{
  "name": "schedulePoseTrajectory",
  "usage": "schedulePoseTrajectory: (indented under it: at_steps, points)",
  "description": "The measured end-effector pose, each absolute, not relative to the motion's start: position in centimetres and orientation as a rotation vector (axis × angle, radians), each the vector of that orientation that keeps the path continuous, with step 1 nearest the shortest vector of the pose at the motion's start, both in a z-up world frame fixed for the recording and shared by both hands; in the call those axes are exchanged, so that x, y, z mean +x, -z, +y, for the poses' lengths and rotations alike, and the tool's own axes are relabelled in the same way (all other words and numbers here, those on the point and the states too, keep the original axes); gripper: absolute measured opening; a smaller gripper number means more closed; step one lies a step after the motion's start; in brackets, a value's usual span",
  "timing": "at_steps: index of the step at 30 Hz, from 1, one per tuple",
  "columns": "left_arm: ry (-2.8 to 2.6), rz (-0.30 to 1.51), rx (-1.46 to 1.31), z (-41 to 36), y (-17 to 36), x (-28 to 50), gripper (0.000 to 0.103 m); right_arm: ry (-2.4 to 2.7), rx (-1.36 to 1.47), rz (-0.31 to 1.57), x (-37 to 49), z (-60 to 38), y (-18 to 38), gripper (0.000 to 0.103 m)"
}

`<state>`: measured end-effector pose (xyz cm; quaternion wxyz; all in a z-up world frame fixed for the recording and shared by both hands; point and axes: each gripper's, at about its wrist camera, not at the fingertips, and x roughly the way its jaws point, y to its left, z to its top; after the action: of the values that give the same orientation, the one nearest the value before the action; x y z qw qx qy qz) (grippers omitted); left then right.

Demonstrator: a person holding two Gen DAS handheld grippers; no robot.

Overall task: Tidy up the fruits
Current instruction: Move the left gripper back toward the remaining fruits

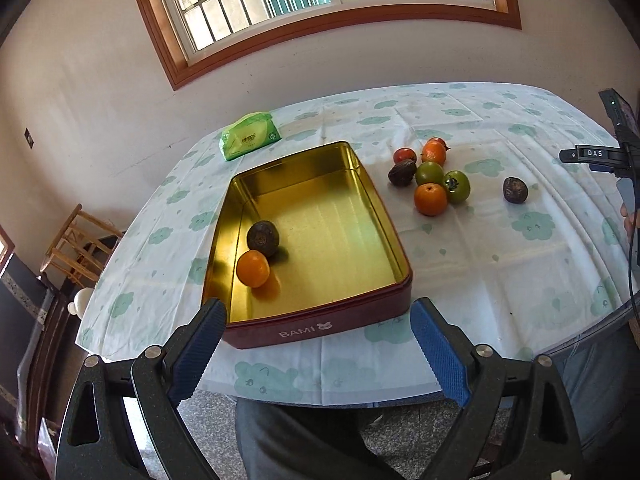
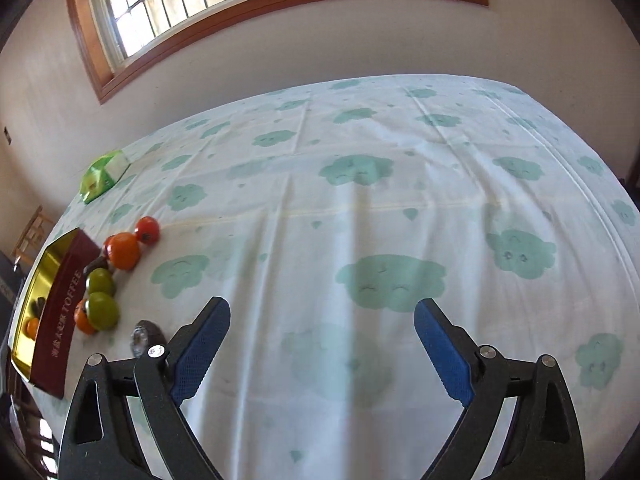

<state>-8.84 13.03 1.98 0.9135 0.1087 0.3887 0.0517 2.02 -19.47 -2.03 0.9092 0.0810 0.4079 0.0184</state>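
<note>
A red tin box with a gold inside holds an orange and a dark passion fruit. My left gripper is open and empty, above the box's near wall. To the right of the box lies a cluster of fruits: orange, green, red and dark ones. A lone dark fruit lies further right. My right gripper is open and empty over bare tablecloth. In its view the box, the cluster and the lone dark fruit sit at the left.
A green tissue pack lies at the table's far left, also in the right wrist view. The table has a cloud-print cloth. A wooden chair stands left of the table. The right gripper's body shows at the right edge.
</note>
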Motion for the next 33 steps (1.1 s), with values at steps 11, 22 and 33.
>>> schedulePoseTrajectory:
  at_steps: [11, 22, 33]
  points:
    - [0.192, 0.796, 0.280, 5.9, -3.4, -1.8, 0.081, 0.096, 0.171, 0.862, 4.0, -25.2, 3.7, 0.097]
    - [0.372, 0.996, 0.358, 5.7, 0.8, 7.1, 0.057, 0.021, 0.198, 0.842, 3.8, -24.9, 3.4, 0.100]
    - [0.482, 1.086, 0.417, 5.7, 3.6, 9.9, 0.052, 0.007, 0.194, 0.845, 3.9, -24.8, 3.3, 0.101]
